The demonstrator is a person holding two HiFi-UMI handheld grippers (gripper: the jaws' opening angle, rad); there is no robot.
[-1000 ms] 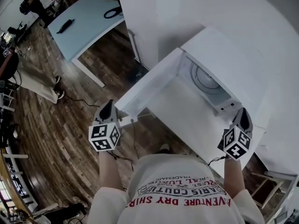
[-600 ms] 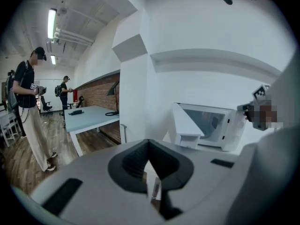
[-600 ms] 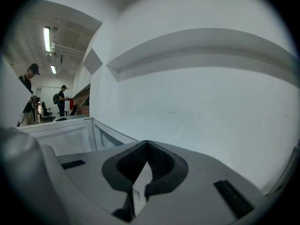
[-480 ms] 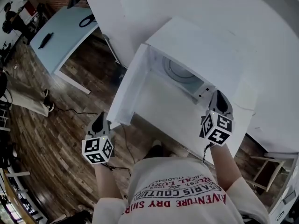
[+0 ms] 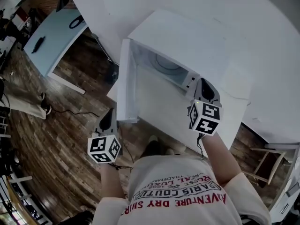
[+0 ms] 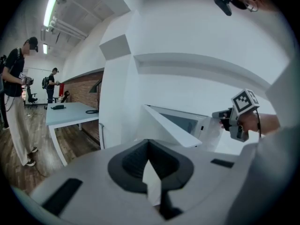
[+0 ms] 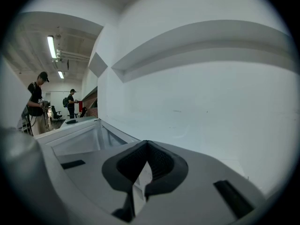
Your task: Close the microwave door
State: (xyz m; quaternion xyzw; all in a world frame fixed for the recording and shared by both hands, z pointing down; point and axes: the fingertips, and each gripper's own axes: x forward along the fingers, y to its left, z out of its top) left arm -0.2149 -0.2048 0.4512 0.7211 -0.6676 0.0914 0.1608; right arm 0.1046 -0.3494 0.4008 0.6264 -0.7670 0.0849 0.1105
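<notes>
Swung partway shut since a second ago, the microwave door (image 5: 123,81) juts toward me; my left gripper (image 5: 108,116), clenched empty, sits just outside its free end, nearer than the clenched right gripper (image 5: 203,86).

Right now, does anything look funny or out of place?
Only the microwave door: it stands open, sticking out from the left side of the microwave, with the left gripper close by its outer edge. Nothing looks spilled, tipped or broken.
</notes>
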